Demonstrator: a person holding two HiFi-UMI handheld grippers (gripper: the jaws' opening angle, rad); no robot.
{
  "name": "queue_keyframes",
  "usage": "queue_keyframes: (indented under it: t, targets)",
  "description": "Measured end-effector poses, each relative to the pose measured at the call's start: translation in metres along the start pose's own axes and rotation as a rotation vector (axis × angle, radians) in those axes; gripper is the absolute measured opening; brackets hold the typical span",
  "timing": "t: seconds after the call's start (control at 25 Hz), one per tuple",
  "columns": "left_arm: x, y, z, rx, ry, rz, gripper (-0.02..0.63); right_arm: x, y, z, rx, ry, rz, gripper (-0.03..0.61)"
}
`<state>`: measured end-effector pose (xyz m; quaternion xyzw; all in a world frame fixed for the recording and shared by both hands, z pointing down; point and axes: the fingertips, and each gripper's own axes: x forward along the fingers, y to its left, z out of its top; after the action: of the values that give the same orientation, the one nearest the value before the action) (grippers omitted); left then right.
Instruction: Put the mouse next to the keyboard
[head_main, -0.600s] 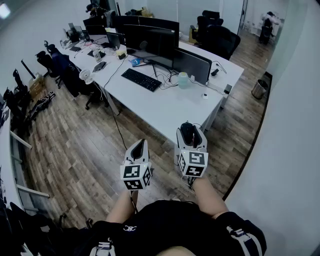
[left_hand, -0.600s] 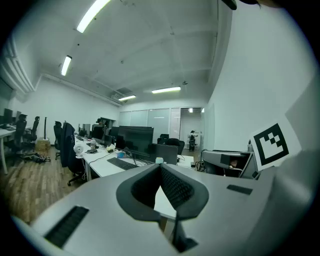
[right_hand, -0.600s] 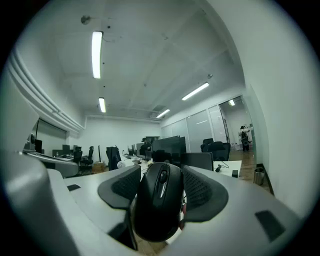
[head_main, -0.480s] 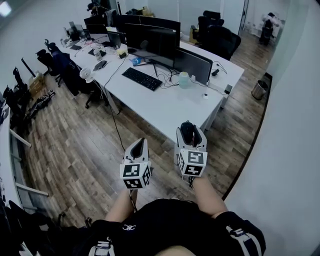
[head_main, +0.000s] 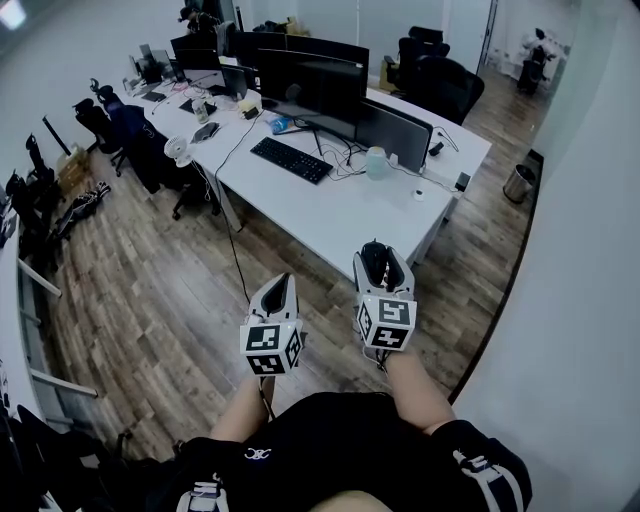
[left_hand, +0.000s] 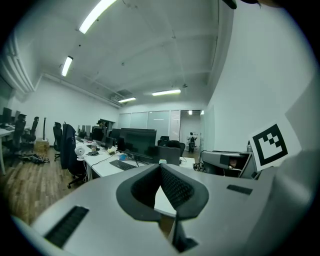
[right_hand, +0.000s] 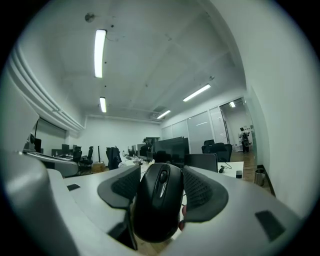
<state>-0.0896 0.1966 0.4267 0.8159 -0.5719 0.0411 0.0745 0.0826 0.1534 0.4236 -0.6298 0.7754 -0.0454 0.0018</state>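
Mouse (right_hand: 159, 200), black rounded plastic, stays clamped in my right gripper's (head_main: 380, 258) jaws. The long white surface (head_main: 340, 215) has only drifted slightly in my head view. Its black keyboard (head_main: 291, 160) is still well ahead, so placing hasn't begun. My left gripper's (head_main: 283, 287) jaws are together, empty.

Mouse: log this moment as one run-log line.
phase: carry | right gripper: shut on mouse | left gripper: shut, empty | keyboard: on desk ahead | placement: not yet done
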Motion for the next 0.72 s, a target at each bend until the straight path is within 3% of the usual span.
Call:
queue_keyframes:
  t: [0.32, 0.72]
  targets:
    - [-0.015, 0.035, -0.011, 0.001, 0.007, -0.015, 0.012, 0.003, 0.034, -0.006, 0.008, -0.016, -0.021, 0.287]
    - [0.027, 0.068, -0.011, -0.001, -0.005, -0.005, 0.012, 0.058, 0.038, -0.014, 0.029, -0.014, -0.016, 0.287]
